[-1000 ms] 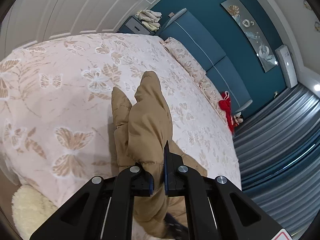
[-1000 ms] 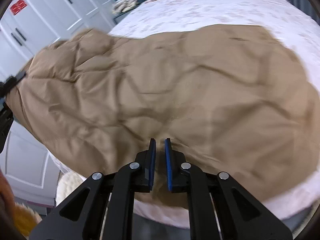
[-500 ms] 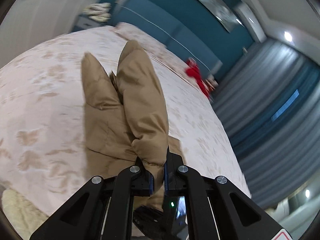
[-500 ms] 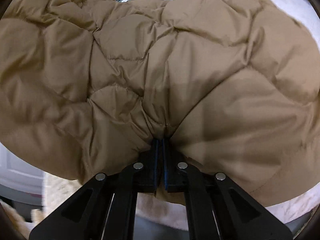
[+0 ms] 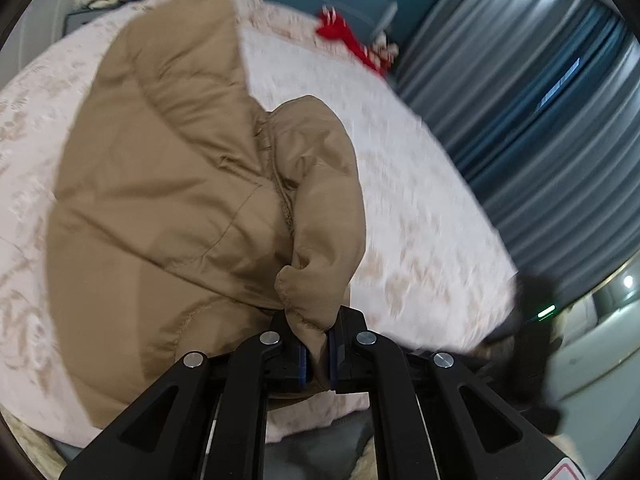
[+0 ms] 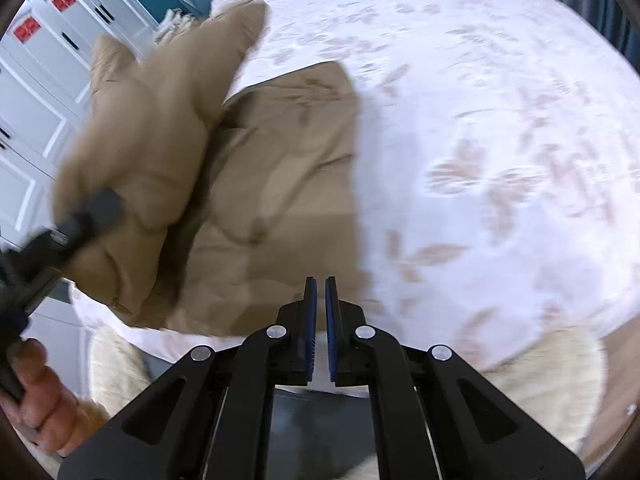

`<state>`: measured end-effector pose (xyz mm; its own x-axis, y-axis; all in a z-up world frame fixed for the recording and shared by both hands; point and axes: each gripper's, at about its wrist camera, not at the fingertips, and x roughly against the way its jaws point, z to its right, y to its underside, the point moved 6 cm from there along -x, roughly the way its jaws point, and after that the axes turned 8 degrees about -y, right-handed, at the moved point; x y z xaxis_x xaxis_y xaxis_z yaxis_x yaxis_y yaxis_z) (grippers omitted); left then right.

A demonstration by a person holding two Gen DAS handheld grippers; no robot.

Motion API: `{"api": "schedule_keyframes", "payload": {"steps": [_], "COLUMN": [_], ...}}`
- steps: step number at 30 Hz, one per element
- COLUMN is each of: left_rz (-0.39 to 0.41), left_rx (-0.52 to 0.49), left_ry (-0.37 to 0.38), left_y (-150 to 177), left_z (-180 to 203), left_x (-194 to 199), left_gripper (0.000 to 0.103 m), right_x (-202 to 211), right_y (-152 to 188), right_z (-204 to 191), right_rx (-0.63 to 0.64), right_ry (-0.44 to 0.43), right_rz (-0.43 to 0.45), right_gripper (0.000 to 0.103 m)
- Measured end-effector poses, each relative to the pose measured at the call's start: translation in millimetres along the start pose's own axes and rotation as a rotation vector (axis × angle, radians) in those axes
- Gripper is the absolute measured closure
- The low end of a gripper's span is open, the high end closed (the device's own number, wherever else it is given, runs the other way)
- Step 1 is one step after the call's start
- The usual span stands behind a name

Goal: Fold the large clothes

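Jaws of left gripper pinch the puffy tan jacket's cuff; right gripper pressed together, empty.

Jacket is lying on the bed, toward its near left part, one sleeve lifted over the rest at left. Left claw is sitting at the sleeve's near end. Right claw is hanging just beyond the jacket's near right edge. Wardrobe is standing far left.
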<state>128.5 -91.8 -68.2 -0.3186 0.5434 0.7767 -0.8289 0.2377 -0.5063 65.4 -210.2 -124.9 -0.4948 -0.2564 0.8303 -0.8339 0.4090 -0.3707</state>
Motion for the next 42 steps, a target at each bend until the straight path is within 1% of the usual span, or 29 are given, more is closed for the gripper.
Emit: {"api": "schedule_keyframes", "payload": {"steps": [4,7,8,9,12,16,18,19,20,21,22,23,26,27,28,29,30,32,33,34,37,40,42], "left_rz": [-0.084,-0.12,-0.127,-0.134,-0.147,-0.152,-0.136,-0.12,-0.112,-0.105,-0.096,-0.086,-0.041,-0.018,0.01,0.049,0.069,0.114,0.12,0.114,0.095,0.063,0.046], "left_rx": [-0.051,-0.081,-0.091,-0.1,-0.111,-0.143,-0.162,-0.176,-0.181,-0.179,-0.17,-0.155,-0.102,-0.086,-0.074,-0.057,-0.047,-0.015,0.002,0.029,0.061,0.072,0.075], "left_ry": [-0.04,-0.073,-0.084,-0.096,-0.125,-0.196,-0.226,-0.245,-0.253,-0.256,-0.253,-0.248,-0.232,-0.242,-0.268,-0.333,-0.378,-0.499,-0.542,-0.568,-0.624,-0.641,-0.658], "left_y": [26.3,38.5,39.6,41.8,47.7,46.3,44.0,43.0,41.9,43.1,42.4,39.9,32.2,26.9,21.3,12.4,6.4,-7.6,-13.1,-18.8,-25.2,-22.7,-21.7], "left_z": [13.3,21.3,20.8,21.7,17.9,20.0,28.0,30.8,34.0,38.2,39.3,37.3,34.9,30.4,26.3,13.0,6.7,-20.9,-33.6,-48.5,-71.4,-83.0,-90.0], "left_x": [-34.3,-50.6,-53.5,-57.3,-57.1,-44.3,-33.4,-24.7,-19.3,-16.0,-5.3,6.1,34.7,46.2,53.5,65.9,69.7,79.1,79.8,76.5,62.5,48.7,43.4], "left_gripper": [0.099,0.099,0.099,0.099,0.098,0.094,0.09,0.086,0.078,0.073,0.064,0.058,0.053,0.053,0.052,0.052,0.052,0.052,0.052,0.052,0.052,0.052,0.052], "right_x": [13.8,20.8,18.0,20.1,21.7,33.1,33.2,35.0,37.5,40.8,44.1,47.4,57.0,59.4,62.3,64.6,67.3,69.3,69.3,67.4,58.4,48.3,40.7], "right_y": [1.9,7.5,-2.0,-1.8,-4.7,-7.3,-6.7,-7.1,-7.3,-7.1,-7.2,-7.3,-7.5,-7.8,-7.7,-7.8,-7.6,-8.0,-8.6,-9.9,-15.7,-23.0,-25.7], "right_z": [14.7,22.9,13.6,14.0,16.2,9.9,8.0,5.9,3.6,0.7,-1.5,-3.8,-11.6,-14.9,-20.0,-25.4,-34.7,-49.9,-58.8,-70.9,-96.4,-114.2,-122.8], "right_rx": [0.032,0.034,0.033,0.032,0.027,0.035,0.047,0.055,0.065,0.076,0.086,0.094,0.113,0.121,0.132,0.142,0.161,0.188,0.203,0.222,0.253,0.254,0.255], "right_ry": [0.075,0.084,0.083,0.082,0.081,0.089,0.089,0.094,0.099,0.103,0.108,0.11,0.112,0.112,0.111,0.108,0.099,0.084,0.074,0.062,0.052,0.04,0.038], "right_rz": [0.002,0.006,0.008,0.012,0.018,0.026,0.029,0.032,0.038,0.045,0.053,0.06,0.077,0.08,0.082,0.085,0.088,0.093,0.095,0.093,0.096,0.101,0.099], "right_gripper": [0.098,0.098,0.098,0.098,0.098,0.098,0.096,0.095,0.089,0.084,0.082,0.08,0.078,0.077,0.075,0.071,0.068,0.066,0.065,0.065,0.063,0.062,0.056]}}
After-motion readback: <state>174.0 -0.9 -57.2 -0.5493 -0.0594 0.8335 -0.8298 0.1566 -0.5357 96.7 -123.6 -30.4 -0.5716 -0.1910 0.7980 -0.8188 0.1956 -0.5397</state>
